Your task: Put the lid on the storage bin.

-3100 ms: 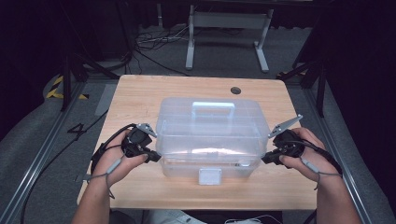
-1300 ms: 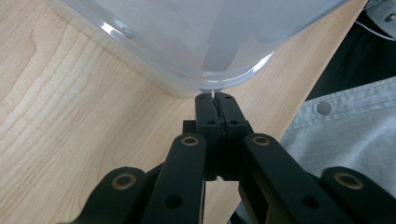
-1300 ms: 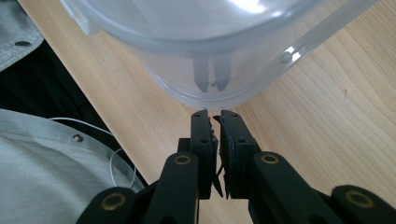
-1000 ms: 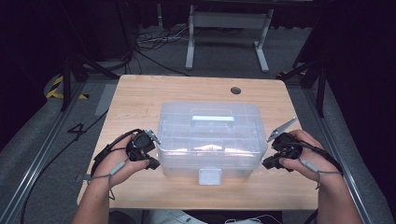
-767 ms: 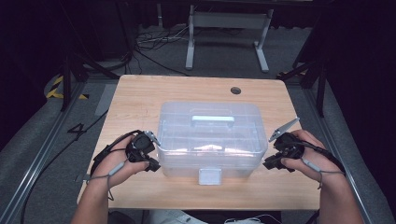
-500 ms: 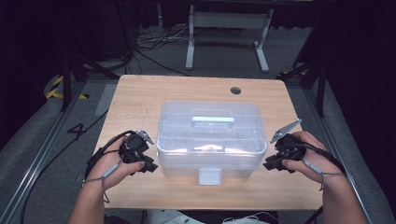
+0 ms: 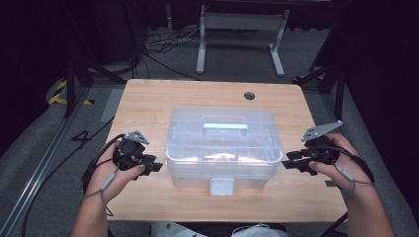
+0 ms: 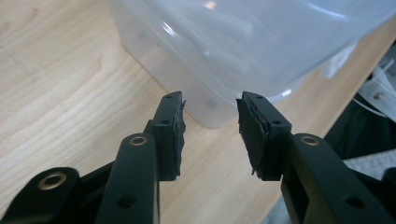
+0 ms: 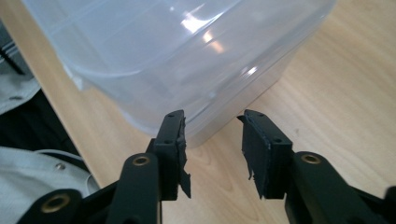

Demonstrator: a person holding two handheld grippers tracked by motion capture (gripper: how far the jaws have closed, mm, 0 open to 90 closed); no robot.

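Note:
A clear plastic storage box (image 7: pixel 223 145) with a lid, a pale handle (image 7: pixel 225 129) and a front latch (image 7: pixel 222 186) stands on the wooden table (image 7: pixel 148 103). My left gripper (image 7: pixel 154 165) sits just off the box's left side; its jaws have just been opening and stand apart with nothing between them (image 8: pixel 208 128). My right gripper (image 7: pixel 290 162) sits just off the box's right side, its jaws likewise just opened and empty (image 9: pixel 212 140). Both point at the box's lower corners (image 8: pixel 219 112) (image 9: pixel 201 130) without touching them.
A round cable hole (image 7: pixel 249 95) lies in the table's far right part. Beyond the table stand a metal frame (image 7: pixel 237 29) and floor cables (image 7: pixel 163 44). Yellow-black tape (image 7: pixel 62 94) marks the floor at left. White cloth (image 7: pixel 247 231) shows at the near edge.
The box was lowered onto the table from its raised position. Both grippers then let go of its sides, opened, and drew a little outward from it.

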